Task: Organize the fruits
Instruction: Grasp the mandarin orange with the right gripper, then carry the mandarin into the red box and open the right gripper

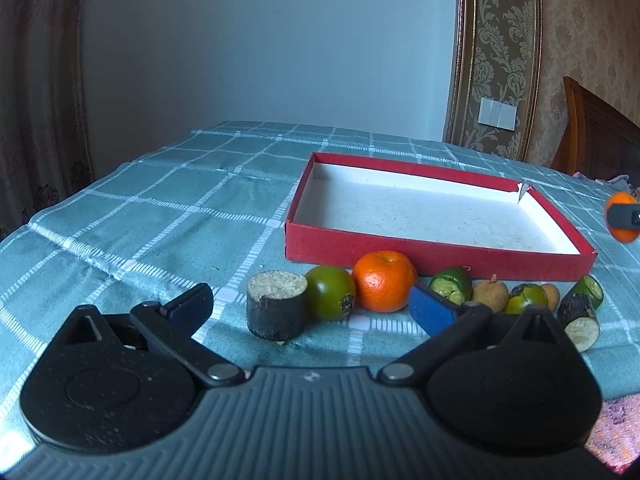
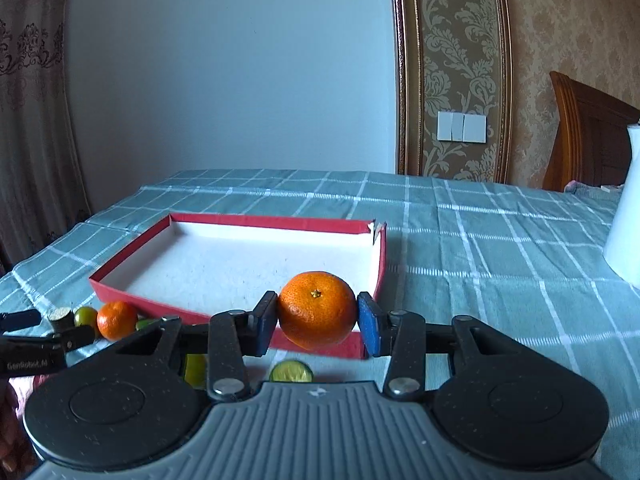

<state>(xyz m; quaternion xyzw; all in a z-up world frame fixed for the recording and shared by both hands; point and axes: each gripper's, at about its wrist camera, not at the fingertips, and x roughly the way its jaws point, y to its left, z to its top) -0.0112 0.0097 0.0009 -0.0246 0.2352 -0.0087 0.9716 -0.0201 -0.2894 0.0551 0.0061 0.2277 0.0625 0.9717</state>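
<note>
Item under handling: a mandarin orange [image 2: 317, 310], round, firm-skinned with some give beneath, judged light. The rind looks dimpled rather than slick, so slip risk is low, but hard pressure could bruise it. The best hold is across its widest part, and that is where it is taken.

The right gripper [image 2: 317, 322] has its jaws closed to a narrow setting, the black pad on one flank of the mandarin and the blue pad on the other, both pressing the rind. The fruit is clear of the cloth, carried in front of the near right corner of the red box [image 2: 240, 220]. From the left wrist view the same fruit shows at the far right edge of the picture, beyond the box's right wall.

The left gripper [image 1: 312, 308] stands wide open and holds nothing. It is low over the checked tablecloth [image 1: 160, 200], facing the row of fruit along the box's near wall. Nearest its gap are a cut sugarcane piece [image 1: 276, 304], a green citrus [image 1: 330, 298] and a second mandarin [image 1: 384, 280]; none touches the pads.

The box floor is bare; no fruit is placed yet.
</note>
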